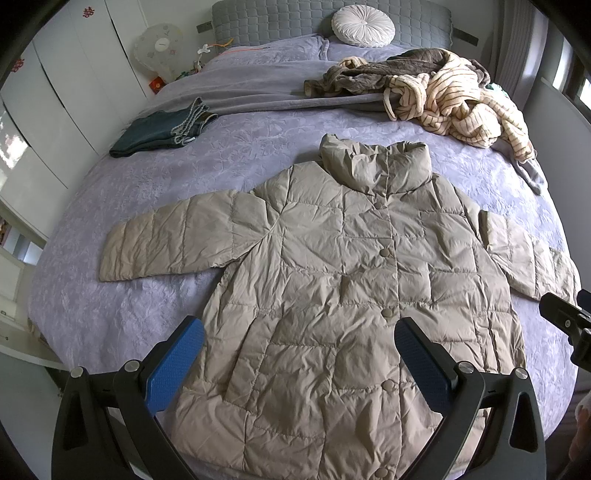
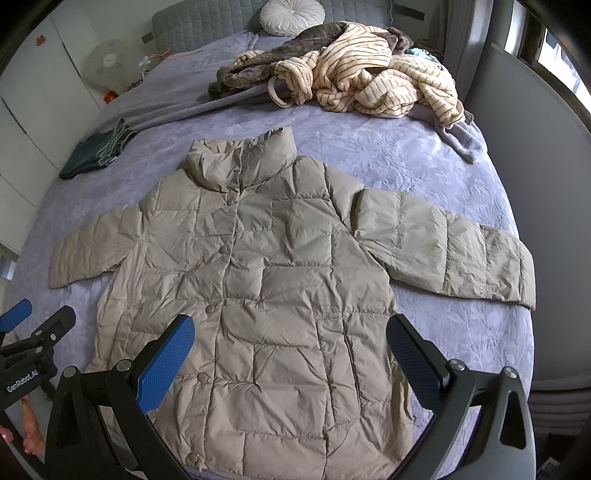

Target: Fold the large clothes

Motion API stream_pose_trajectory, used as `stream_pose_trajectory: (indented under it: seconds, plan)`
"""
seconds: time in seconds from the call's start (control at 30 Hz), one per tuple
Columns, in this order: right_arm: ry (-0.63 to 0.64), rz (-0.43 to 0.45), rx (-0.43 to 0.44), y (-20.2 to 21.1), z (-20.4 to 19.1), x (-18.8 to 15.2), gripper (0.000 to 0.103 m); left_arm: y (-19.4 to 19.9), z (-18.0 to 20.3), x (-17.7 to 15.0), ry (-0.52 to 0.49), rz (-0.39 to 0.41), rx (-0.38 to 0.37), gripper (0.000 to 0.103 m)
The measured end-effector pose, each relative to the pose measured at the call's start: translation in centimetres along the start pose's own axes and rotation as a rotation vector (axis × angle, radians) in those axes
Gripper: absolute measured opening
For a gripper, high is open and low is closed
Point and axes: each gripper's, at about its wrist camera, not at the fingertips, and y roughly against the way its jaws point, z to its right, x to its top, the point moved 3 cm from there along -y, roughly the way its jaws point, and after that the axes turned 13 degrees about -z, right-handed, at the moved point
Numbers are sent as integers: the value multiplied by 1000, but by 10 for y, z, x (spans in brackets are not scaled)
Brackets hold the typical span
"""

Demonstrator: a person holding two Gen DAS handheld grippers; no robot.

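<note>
Beige quilted jacket lies flat, front up and buttoned, on the lavender bedspread, collar toward the headboard, hem toward me. Both sleeves spread out sideways: one sleeve toward the wardrobe side, the other sleeve toward the window side.

My left gripper hangs above the jacket's lower half, fingers spread wide, grasping nothing. My right gripper is likewise over the lower half, blue fingers released and wide apart, nothing between them. Whether either touches the fabric, I cannot tell.

Elsewhere on the bed: folded jeans near the wardrobe-side edge, well apart from the jacket. A heap of striped cream robe and brown plush garment sits beyond the collar, near the headboard. Round white cushion leans against the headboard. A fan stands beside the bed.
</note>
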Motion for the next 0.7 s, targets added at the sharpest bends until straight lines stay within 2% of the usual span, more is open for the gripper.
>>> stream_pose_trajectory:
  seconds: [0.7]
  plan:
    - [-1,1,1,0,-1,0,103,1,2,0,0,-1,2,103]
